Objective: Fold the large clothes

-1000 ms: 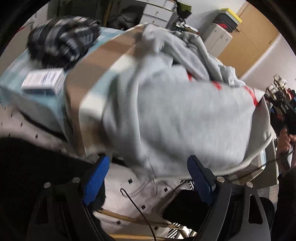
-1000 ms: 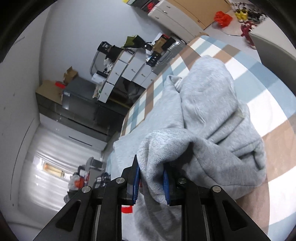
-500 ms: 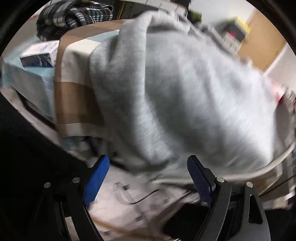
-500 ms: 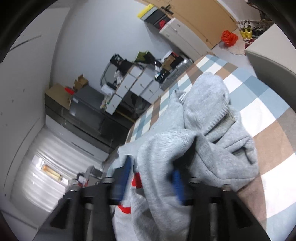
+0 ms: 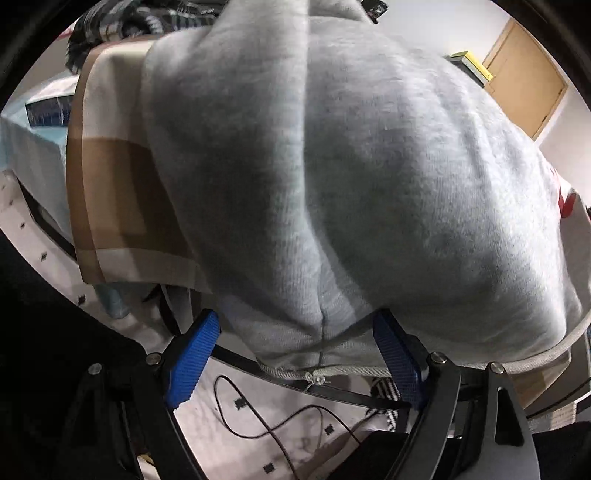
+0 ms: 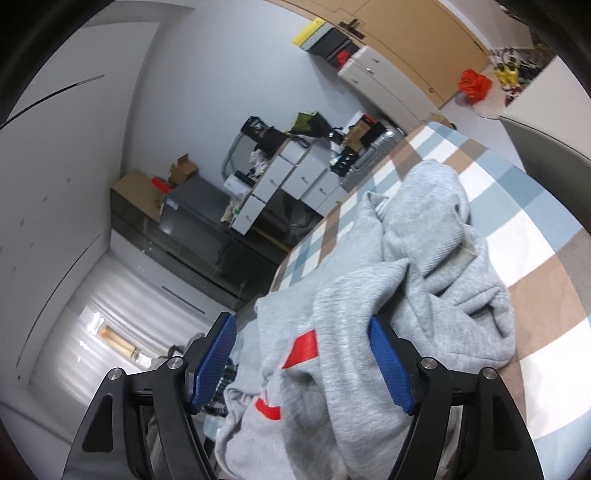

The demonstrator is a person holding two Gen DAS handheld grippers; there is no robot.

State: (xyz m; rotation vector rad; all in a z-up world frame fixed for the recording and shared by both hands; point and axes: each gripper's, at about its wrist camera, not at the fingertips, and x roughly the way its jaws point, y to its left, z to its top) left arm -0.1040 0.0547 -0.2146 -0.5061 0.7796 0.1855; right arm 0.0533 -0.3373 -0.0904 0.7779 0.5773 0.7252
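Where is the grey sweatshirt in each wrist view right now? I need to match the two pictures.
Left wrist: the grey sweatshirt fills most of the picture, its corded hem hanging low at centre, over the table edge.
Right wrist: it lies crumpled from centre to bottom, red print low at centre.
Shared landmark: the checked tablecloth under it, at left in the left view, at right in the right view.

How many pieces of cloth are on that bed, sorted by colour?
Grey: 1, the sweatshirt
Dark plaid: 1, the bundled cloth, half hidden at the far edge
Brown, white and blue check: 1, the bedspread
Total: 3
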